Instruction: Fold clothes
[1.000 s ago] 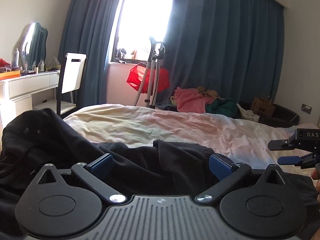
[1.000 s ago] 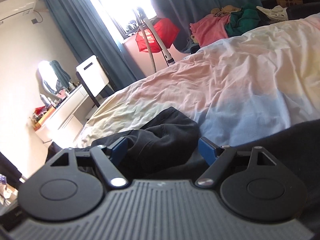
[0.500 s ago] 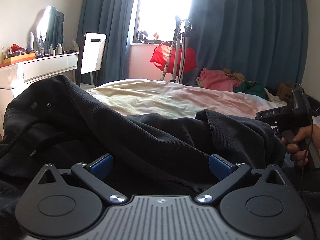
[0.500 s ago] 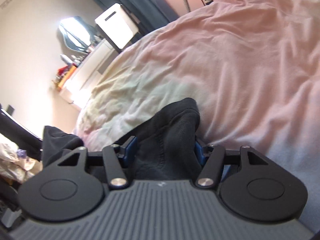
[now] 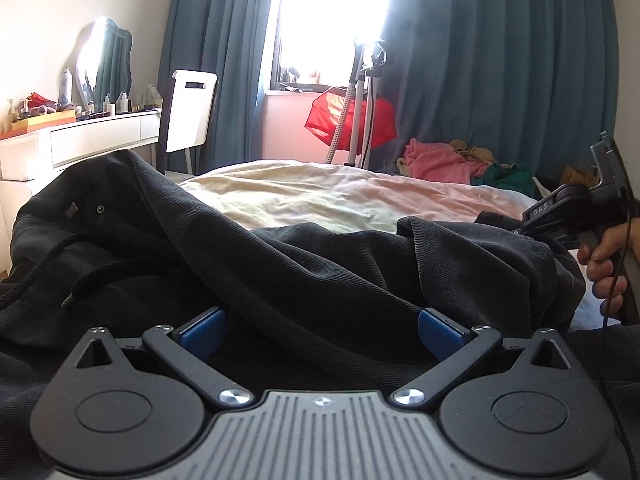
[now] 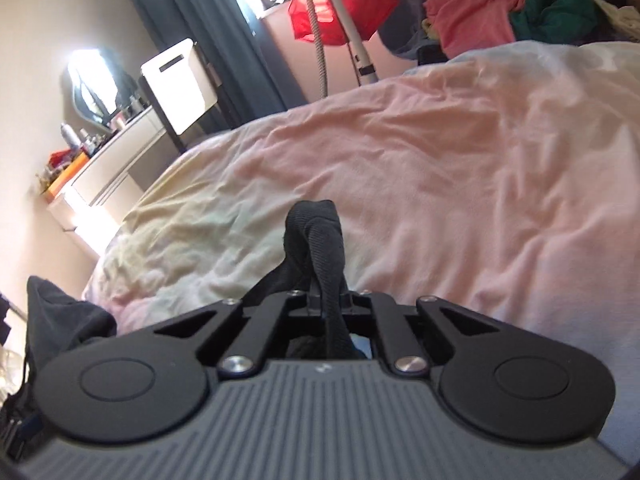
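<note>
Right gripper [image 6: 326,300] jaws, half open half a second ago, now closed on ribbed cuff of black hoodie [image 5: 280,272]. Left gripper [image 5: 320,328] jaws open over hoodie heaped on bed [image 6: 460,184]. Grasp secured; sleeve likely ready for pulling out.

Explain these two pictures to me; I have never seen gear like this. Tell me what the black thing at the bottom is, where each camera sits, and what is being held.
There is no robot here. A person holds a two-finger tool in each hand, and each carries a camera looking forward along its fingers.

In the left wrist view, the left tool is open, its blue fingers spread around a black hoodie that lies on the bed. At the right edge you see the person's right hand.

In the right wrist view, the right tool is shut on a fold of the hoodie, above the bed's pale cover.
</note>
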The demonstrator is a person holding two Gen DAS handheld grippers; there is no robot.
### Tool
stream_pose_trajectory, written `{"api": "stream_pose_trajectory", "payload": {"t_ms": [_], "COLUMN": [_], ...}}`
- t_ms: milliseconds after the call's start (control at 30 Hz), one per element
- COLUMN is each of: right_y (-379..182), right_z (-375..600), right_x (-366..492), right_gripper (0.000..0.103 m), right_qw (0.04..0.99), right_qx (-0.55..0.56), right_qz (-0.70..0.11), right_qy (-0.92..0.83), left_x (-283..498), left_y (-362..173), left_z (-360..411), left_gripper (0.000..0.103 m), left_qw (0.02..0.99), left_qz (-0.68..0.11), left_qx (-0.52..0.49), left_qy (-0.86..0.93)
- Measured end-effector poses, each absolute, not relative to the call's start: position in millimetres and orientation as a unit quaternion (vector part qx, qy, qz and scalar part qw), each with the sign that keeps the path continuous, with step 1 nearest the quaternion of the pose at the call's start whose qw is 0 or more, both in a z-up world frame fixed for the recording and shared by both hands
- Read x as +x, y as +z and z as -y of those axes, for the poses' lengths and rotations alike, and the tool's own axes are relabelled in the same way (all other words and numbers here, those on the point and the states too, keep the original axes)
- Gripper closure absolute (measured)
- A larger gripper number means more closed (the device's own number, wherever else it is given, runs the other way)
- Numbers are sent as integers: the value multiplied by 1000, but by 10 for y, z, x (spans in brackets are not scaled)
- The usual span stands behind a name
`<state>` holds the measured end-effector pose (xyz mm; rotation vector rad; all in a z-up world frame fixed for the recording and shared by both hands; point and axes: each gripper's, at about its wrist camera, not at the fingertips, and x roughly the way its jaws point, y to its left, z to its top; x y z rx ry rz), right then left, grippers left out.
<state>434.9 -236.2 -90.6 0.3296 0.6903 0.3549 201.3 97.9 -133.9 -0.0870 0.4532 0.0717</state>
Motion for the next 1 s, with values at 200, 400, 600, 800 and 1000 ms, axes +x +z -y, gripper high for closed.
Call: {"api": "stream_pose_trajectory", "payload": {"t_ms": [200,400,600,800,1000], "right_y": [-224,-30,148,98,-1016], "right_z": [3326,4097,4378,4715,5232], "right_x": [3768,3446,3464,3286,2870], "right_gripper": [97,97,97,97,97], "right_qw": [956,952,949,956,917], "right_qx": [216,233,216,188,271], "right_qz": [-200,-143,-105,-87,-181], "right_qy": [-6,-135,-204,-208,-231], "left_x": [1916,1844,1861,1911,1920], "left_y": [-1294,-1261,-1266,-1310,-1328], "left_z": [-915,-876,-904,-928,-936], "left_gripper": [0,0,0,0,0], "left_qw": [972,973,970,965,964], "left_qz": [-227,-223,-233,-250,-254], "left_qx": [-55,-53,-65,-73,-73], "left_qy": [22,20,26,27,24]}}
